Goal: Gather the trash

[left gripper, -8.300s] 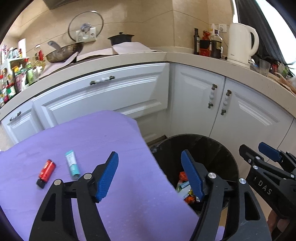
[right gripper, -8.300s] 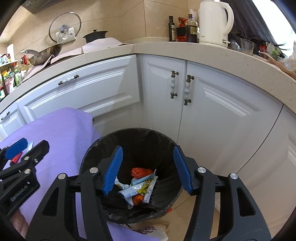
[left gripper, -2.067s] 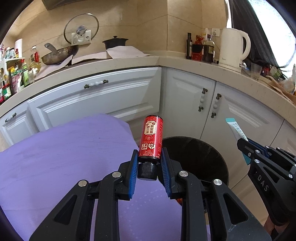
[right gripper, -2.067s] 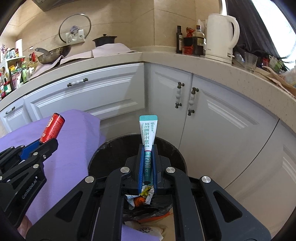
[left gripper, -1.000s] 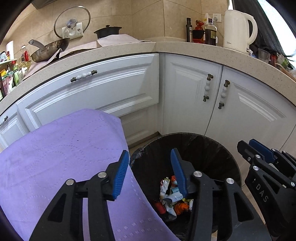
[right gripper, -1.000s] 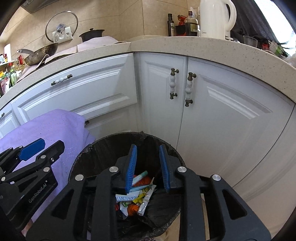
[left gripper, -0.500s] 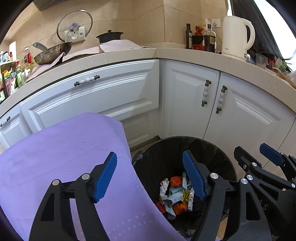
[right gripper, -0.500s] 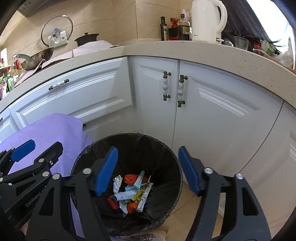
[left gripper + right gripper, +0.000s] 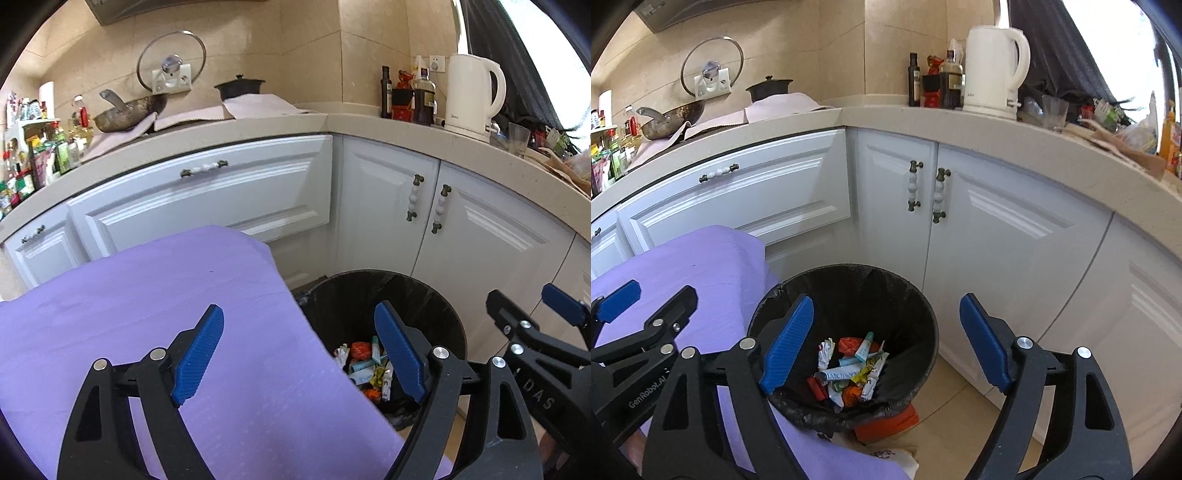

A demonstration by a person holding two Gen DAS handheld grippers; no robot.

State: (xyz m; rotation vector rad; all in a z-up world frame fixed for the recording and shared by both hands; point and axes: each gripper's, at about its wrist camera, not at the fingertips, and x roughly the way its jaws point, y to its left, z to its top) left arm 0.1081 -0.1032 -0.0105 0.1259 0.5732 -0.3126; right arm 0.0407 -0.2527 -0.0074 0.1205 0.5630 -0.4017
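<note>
Bright daylight from window [image 9: 1145, 55] upper right, blown out there. Both views sharp, no motion blur. Strong fisheye: counter [image 9: 369, 122] bows, black vignette corners. Bin [image 9: 916, 295] interior dark.

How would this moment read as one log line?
left claw: opening, empty | right claw: opening, empty | trash: in bin | purple cloth: bare

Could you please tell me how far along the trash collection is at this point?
Done: wrappers, tubes and a red item lie in the bin. In hand: nothing; the left gripper and right gripper are empty, jaws opening. Left: the visible purple cloth shows no more trash, so the job looks nearly or fully finished.
</note>
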